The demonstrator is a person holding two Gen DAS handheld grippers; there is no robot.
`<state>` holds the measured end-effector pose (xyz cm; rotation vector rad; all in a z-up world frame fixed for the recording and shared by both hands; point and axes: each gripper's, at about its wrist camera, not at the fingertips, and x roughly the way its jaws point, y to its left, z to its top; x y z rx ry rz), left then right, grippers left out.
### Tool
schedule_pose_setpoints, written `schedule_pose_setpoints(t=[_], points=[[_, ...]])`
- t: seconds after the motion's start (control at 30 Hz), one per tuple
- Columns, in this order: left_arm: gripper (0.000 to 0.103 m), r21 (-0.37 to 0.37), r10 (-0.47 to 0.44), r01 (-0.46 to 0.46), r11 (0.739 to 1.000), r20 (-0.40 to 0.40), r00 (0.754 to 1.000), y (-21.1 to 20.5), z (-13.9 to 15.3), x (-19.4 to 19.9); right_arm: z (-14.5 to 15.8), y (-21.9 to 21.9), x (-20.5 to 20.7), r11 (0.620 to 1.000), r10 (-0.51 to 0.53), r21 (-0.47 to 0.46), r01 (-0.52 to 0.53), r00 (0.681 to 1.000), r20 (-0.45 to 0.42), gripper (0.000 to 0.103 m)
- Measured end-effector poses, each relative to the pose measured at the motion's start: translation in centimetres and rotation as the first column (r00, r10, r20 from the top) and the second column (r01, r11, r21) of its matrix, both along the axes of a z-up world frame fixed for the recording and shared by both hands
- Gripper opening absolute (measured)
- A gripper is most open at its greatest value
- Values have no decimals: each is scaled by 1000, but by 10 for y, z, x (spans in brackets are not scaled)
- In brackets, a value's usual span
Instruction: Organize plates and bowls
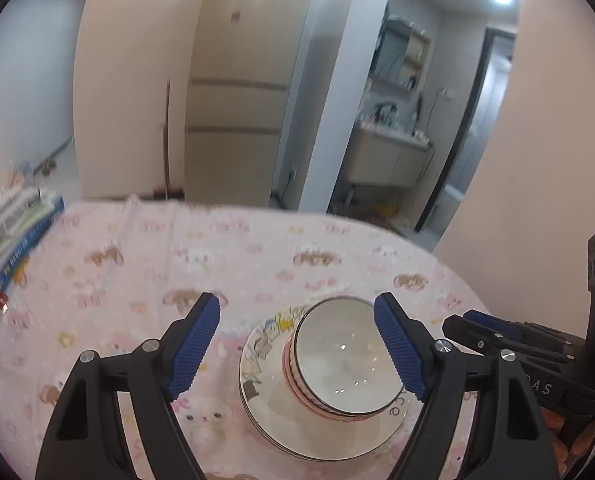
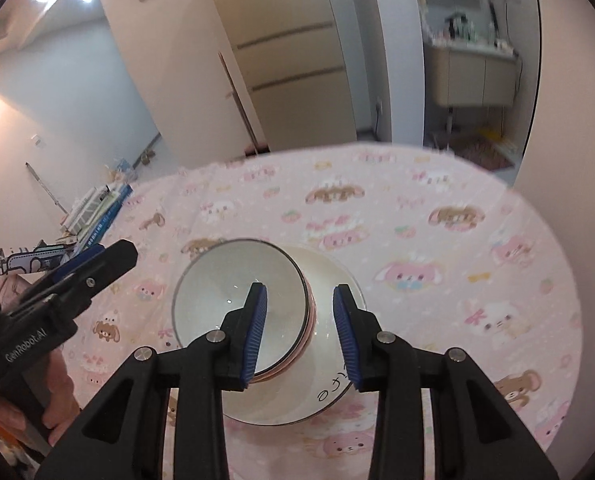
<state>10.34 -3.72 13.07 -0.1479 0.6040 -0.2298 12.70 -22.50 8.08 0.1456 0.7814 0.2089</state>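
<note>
Upright bowls [image 1: 347,364] atop stacked plates [image 1: 273,412]

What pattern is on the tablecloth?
Pink tablecloth printed with cartoon bears and bunnies; clearest in the right wrist view.

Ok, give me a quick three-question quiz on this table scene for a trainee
1. True or false: the white ceramic bowls with pink outer bands stand stacked on the white ceramic plates with cartoon print.
2. What covers the table? A) plain blue cloth B) pink cartoon-animal tablecloth C) bare wood
3. Fill in: the left gripper has its fingers ____, holding nothing.

Key: 1 true; 2 B; 3 open. The right gripper also holds nothing.
</note>
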Motion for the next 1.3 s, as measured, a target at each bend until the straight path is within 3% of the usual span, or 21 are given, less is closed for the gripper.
schedule_pose_setpoints(t=[0.13,0.23,0.37,0.47,0.53,0.63,0.73,0.83,0.9,1.2,1.3], points=[[84,9,50,-52,999,166,985,8,15,-41,16,1,-33,1000,-5,-29,9,990,139,38],[91,42,79,-95,995,286,955,12,21,-76,15,-4,-54,999,-30,-27,36,982,188,39],[103,31,94,-113,993,363,927,18,28,-112,17,-8,-75,996,-44,-61,62,963,267,42],[103,29,109,-134,991,429,897,23,34,-138,19,-8,-90,993,-60,-74,87,949,310,47],[103,34,106,-136,990,451,886,23,36,-149,23,-8,-102,995,-60,-53,84,936,348,55],[103,69,84,-131,989,471,878,23,33,-159,29,-9,-123,995,-83,-8,96,893,443,78],[103,91,78,-140,986,489,869,24,22,-165,29,-3,-139,996,-77,-1,91,853,517,83],[103,75,83,-137,988,492,867,27,4,-167,22,6,-146,997,-75,15,81,825,560,103],[103,55,89,-132,990,483,871,31,-11,-165,13,11,-150,996,-88,28,88,807,585,103],[103,76,55,-99,992,448,892,30,-77,-140,-39,26,-129,992,-54,-63,106,833,550,103],[103,89,60,-110,990,444,894,28,-94,-132,-52,28,-121,990,-70,-65,128,827,557,103]])
